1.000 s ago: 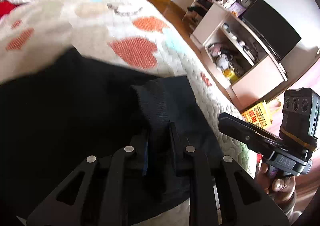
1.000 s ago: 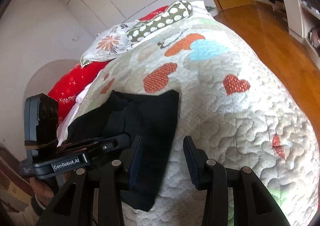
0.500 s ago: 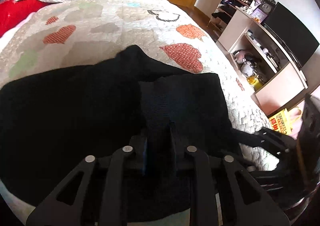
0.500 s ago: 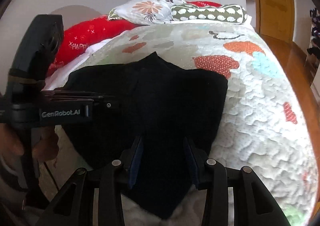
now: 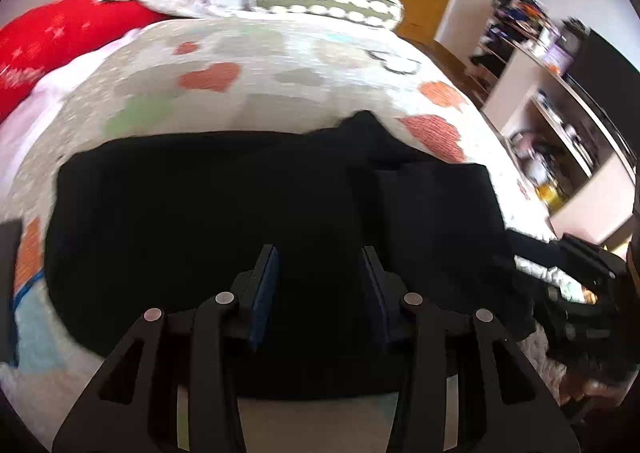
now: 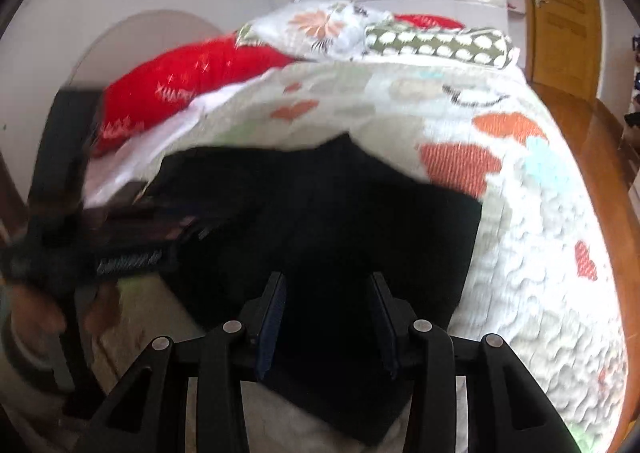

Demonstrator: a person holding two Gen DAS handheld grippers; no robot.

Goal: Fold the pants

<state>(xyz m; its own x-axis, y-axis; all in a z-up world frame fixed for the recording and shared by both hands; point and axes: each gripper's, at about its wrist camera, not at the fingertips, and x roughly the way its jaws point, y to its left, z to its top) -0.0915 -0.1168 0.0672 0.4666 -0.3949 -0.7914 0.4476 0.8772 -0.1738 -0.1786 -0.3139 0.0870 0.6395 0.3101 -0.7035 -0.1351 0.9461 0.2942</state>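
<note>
Black gripper (image 5: 320, 277) fingers, blue pads (image 5: 264, 293), silver screws.

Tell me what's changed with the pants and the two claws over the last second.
The left claw, which was pinching a ridge of the black pants, is opening and has let it go; the fabric now lies flat on the quilt. The right claw swung from over the bare quilt to above the pants. Its gap is unchanged; the pillows stayed put.
</note>
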